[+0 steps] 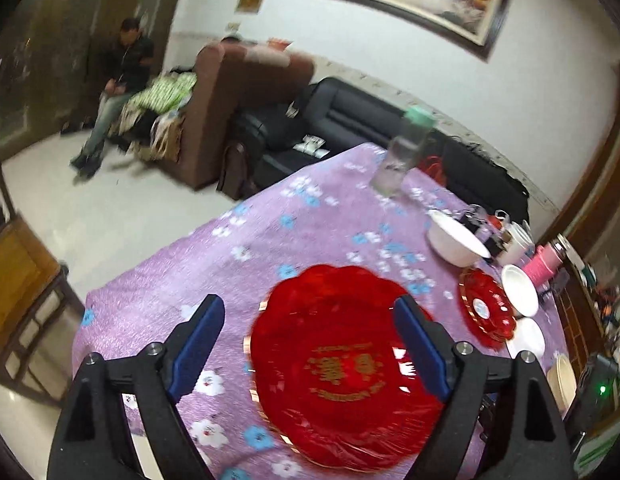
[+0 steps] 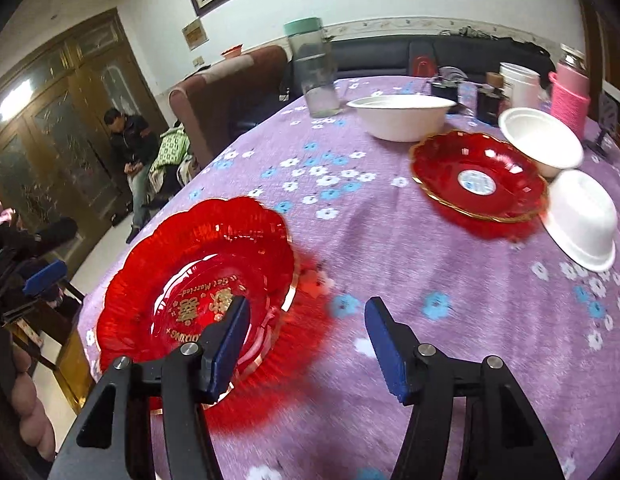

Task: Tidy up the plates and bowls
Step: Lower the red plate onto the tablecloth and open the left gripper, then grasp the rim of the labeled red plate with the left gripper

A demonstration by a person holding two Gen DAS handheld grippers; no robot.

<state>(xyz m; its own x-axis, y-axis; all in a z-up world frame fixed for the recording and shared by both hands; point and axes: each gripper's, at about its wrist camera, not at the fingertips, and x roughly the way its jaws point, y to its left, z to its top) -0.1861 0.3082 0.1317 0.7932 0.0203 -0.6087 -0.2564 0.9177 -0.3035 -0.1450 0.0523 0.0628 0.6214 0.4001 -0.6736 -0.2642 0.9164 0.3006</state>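
Where floral cloth [image 2: 429, 280] lies, scalloped translucent red plate [image 2: 198, 276] rests flat.

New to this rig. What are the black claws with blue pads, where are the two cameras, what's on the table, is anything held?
No robot: a person holds a two-finger gripper in each hand, each with a fisheye camera looking along its fingers. One picture is from the left gripper, the other from the right gripper. Both are open and hold nothing. On the purple flowered tablecloth lie a large red plate, a smaller red plate, three white bowls, a clear jar, and a pink bottle.
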